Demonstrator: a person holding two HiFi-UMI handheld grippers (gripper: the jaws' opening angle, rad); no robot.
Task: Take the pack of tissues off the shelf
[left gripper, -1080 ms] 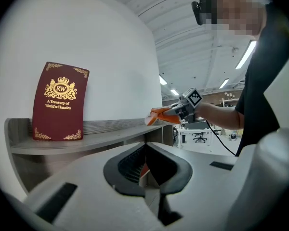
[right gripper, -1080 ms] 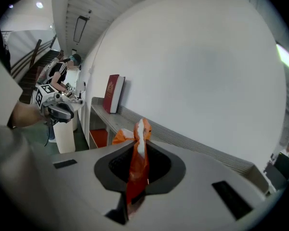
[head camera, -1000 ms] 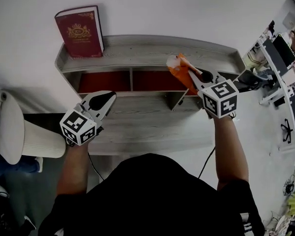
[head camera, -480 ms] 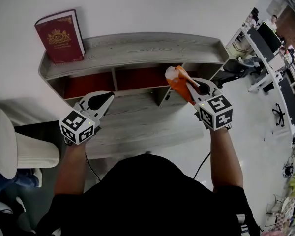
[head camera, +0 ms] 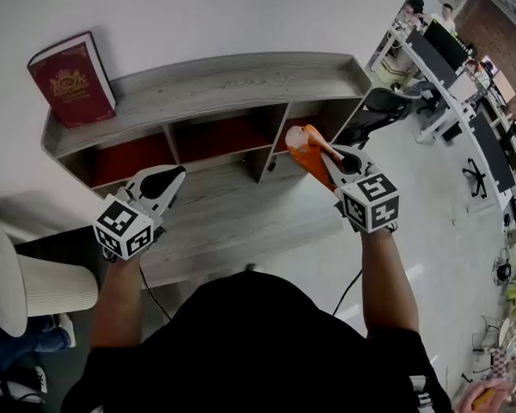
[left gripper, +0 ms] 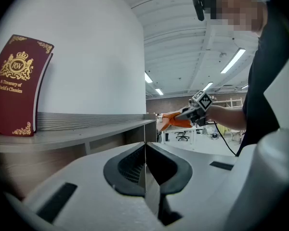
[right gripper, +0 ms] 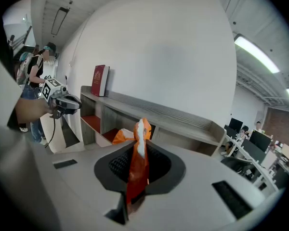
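Right gripper (right gripper: 137,170) closed on the pack (head camera: 303,144): jaws pinched together on the orange wrapper, wrapper running back between the pads, bunched orange-and-white end standing out past the jaw tips. Pack fully in the air, forward of the right gripper's marker cube and off the shelf (head camera: 232,84). In the left gripper view, pack and right gripper out beyond the shelf's open end, no contact with it visible. Shelf ahead of the right gripper and to its left: grey wood-grain boards, with red-backed compartments under the top board. Book (head camera: 71,78) upright on the top board against the wall, at the end farthest from the right gripper, ahead of the left gripper and to its left. Left gripper (left gripper: 145,165) closed, jaws meeting edge to edge, nothing between them. In the head view, left gripper over the shelf's lower board, well apart from the right gripper and on its left. Both grippers pointed toward the shelf and the wall. Behind the left gripper and to its left, a white chair (head camera: 34,286). To the right of the right gripper, across open floor, office desks (head camera: 464,84) with monitors and chairs. Cable (head camera: 351,289) hanging behind the right gripper, beside the forearm.
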